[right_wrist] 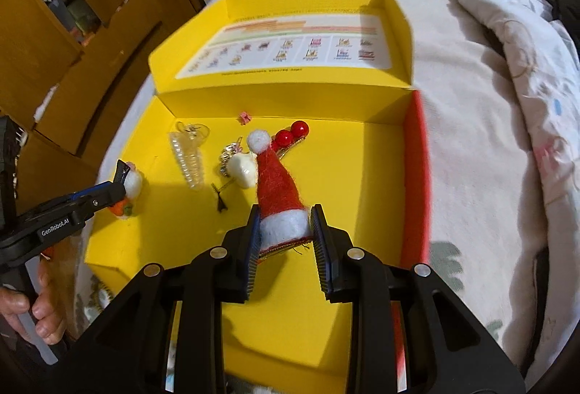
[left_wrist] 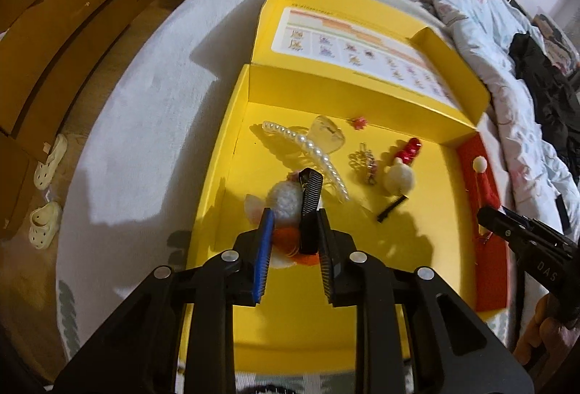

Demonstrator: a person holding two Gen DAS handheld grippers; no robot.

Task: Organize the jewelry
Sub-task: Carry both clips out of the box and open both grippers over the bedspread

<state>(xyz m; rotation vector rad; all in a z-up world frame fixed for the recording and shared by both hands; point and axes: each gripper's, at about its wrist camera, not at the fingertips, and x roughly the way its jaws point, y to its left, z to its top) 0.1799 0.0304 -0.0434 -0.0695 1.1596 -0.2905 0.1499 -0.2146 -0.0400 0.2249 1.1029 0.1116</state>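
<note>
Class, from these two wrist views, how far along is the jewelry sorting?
Done: nothing looks sorted yet. In hand: left gripper pinches a fluffy white clip; right gripper clamps the Santa hat clip. Left: pearl claw clip, red bead clip and small charms lie loose in the yellow box.

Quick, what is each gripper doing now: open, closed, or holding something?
Left gripper: closed on the black clip of a fluffy hair accessory.
Right gripper: closed on the Santa hat clip.

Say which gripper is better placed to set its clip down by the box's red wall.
Right. The right gripper holds the hat clip close to the red wall; the left gripper holds its pompom clip at the opposite side of the box.
</note>
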